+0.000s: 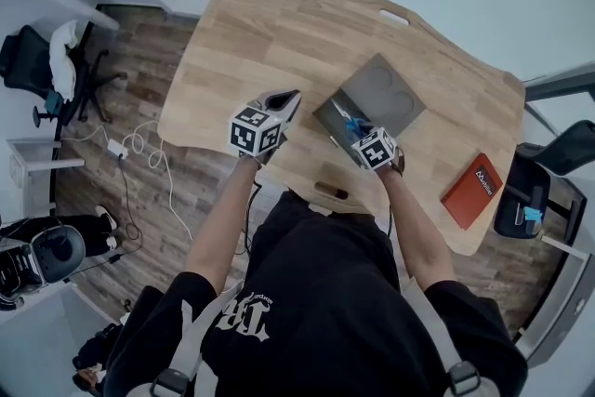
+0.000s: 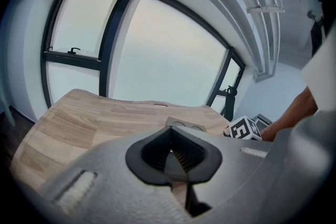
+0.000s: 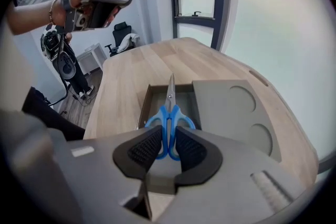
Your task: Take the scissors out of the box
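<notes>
Blue-handled scissors (image 3: 169, 115), grey box (image 3: 144, 105), red book (image 1: 471, 190)

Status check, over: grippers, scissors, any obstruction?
Left gripper shut, empty. Right gripper shut on scissors, blades over the open box. Nothing blocking the lift.

Looking down, the table (image 1: 279, 33) is bare wood from 10 to 12 o'clock of the box (image 1: 325, 114), so loads of room there. The lid (image 1: 383, 93) lies right against it at 2, a red book (image 1: 471, 191) sits well off at 4, and my left gripper (image 1: 282, 99) hovers at 9.
</notes>
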The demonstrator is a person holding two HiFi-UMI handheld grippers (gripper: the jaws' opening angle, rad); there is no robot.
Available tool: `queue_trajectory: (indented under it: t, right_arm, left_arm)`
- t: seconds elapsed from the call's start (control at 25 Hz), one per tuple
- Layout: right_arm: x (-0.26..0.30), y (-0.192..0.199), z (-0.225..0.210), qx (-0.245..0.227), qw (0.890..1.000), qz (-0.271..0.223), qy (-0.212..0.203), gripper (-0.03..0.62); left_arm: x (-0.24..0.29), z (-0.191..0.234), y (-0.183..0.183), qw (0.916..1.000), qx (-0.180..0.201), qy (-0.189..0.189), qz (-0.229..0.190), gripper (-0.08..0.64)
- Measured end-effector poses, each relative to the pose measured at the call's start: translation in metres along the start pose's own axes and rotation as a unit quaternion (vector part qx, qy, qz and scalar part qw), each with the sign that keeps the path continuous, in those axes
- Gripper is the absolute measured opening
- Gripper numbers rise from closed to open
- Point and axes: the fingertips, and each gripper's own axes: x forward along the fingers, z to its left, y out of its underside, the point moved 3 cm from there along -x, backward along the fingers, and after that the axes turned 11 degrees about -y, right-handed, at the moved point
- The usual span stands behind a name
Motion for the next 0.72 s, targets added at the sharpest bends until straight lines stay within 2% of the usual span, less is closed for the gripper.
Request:
queue_trajectory:
  t: [0.32,0.72]
  right_arm:
    - [-0.051,-0.068,-0.01,-0.019,0.994,-0.098,0.035,0.089]
    - [-0.128,-0.144,-0.025,-0.045,0.971,-0.218,0.094,0.089]
  left_arm:
    - [-0.006,-0.002,-0.025,0.9994,0.007,-0.016,-0.029,0.003]
    - [-0.018,0.001,-0.051,0.9968,0.013,-0.046,-0.064,0.003]
